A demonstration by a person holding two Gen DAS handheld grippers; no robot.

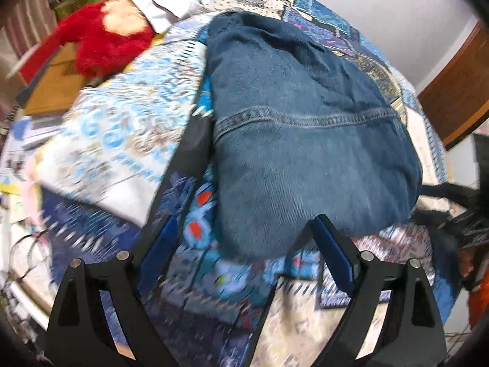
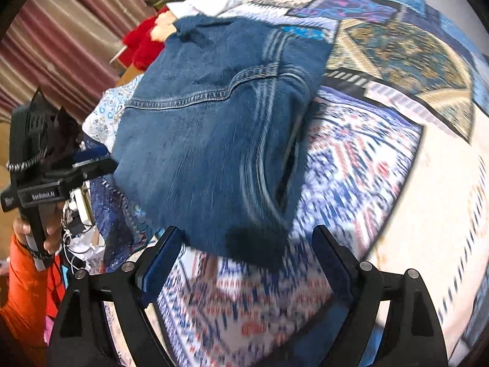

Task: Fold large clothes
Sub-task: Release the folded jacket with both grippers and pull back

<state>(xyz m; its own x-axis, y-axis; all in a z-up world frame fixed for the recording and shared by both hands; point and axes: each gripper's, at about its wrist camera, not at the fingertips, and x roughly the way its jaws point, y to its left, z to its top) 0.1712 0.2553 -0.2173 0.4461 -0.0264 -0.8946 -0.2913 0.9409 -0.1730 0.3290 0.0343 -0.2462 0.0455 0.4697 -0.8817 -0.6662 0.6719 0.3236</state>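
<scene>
While both grippers' jaws gape wide and hold nothing, folded jeans [image 1: 305, 128] lie on the quilt [image 2: 382, 183].

Bright even light, motion blur, dark fisheye corners.

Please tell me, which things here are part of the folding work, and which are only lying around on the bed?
Part of the job:
- denim garment, folded on the quilt
- left tongs, open
- right tongs, open

Only lying around:
- patchwork quilt
- folded paisley cloth
- red plush toy
- white cloth
</scene>
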